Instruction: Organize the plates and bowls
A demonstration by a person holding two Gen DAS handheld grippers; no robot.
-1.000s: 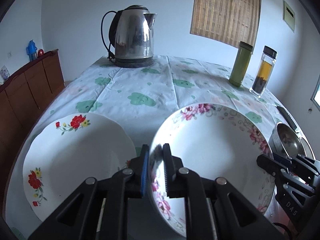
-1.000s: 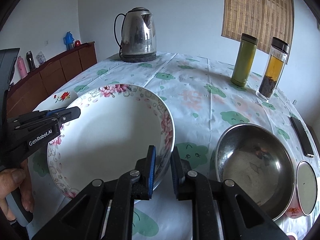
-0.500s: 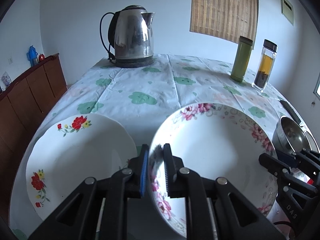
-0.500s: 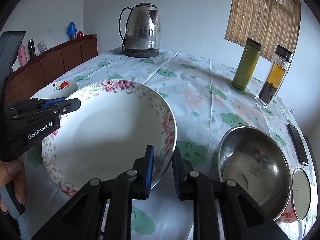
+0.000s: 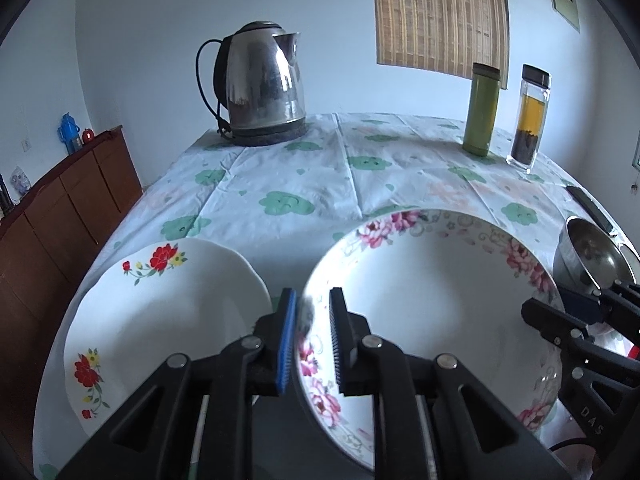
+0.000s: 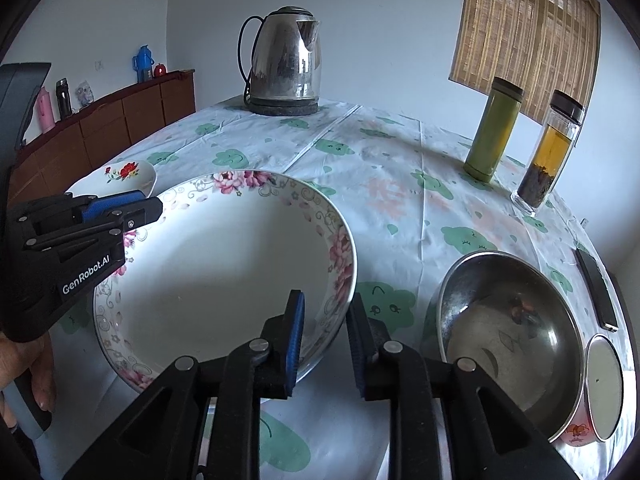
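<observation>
The left tongs [image 5: 312, 336] straddle the near left rim of the pink-flowered bowl [image 5: 432, 304], one pad outside the wall and one inside; a sliver of gap shows on each side of the rim, so the pads stand slightly apart rather than pressing. The right tongs [image 6: 326, 340] straddle the same bowl's opposite rim, with the blue inner pad inside the bowl and the outer finger clear of the wall; their jaws have just been opening, the rim between them with a plain gap. The bowl appears to sit on the table [image 6: 392, 200], between the two tongs.

Just left of the left tongs lies a white plate with red flowers [image 5: 160, 320], close beside the bowl. Just right of the right tongs sits a steel bowl [image 6: 508, 332], and beyond its right edge a small round lid [image 6: 604, 386] and a dark flat phone-like slab [image 6: 598, 288].

Further ahead, past the bowl, a green flask [image 6: 494, 132] and a glass tea bottle [image 6: 550, 152] stand side by side to the right. Farthest off, a steel kettle [image 6: 286, 64] stands on its base at the table's far edge. A wooden sideboard [image 6: 112, 120] runs along the wall to the left.
</observation>
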